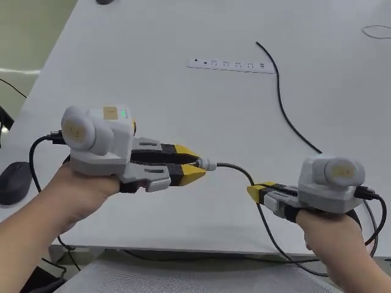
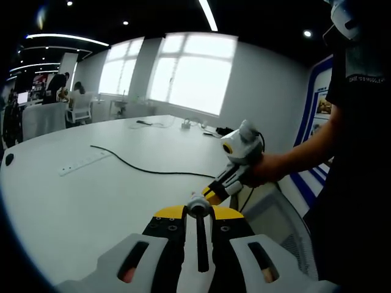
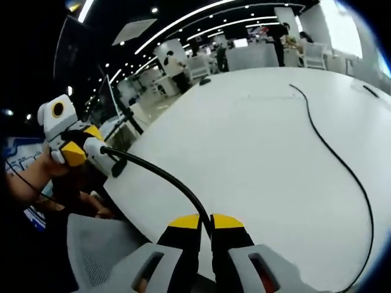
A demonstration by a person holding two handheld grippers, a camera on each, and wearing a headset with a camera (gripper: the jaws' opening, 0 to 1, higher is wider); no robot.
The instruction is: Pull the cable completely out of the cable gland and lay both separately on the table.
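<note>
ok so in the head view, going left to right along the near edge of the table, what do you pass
computer mouse → left hand-held gripper → cable gland → black cable → right hand-held gripper

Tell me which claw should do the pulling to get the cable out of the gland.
Right, most likely: the right claw is shut on the black cable, clear of the cable gland, while the left claw clamps the gland and can brace it.
</note>
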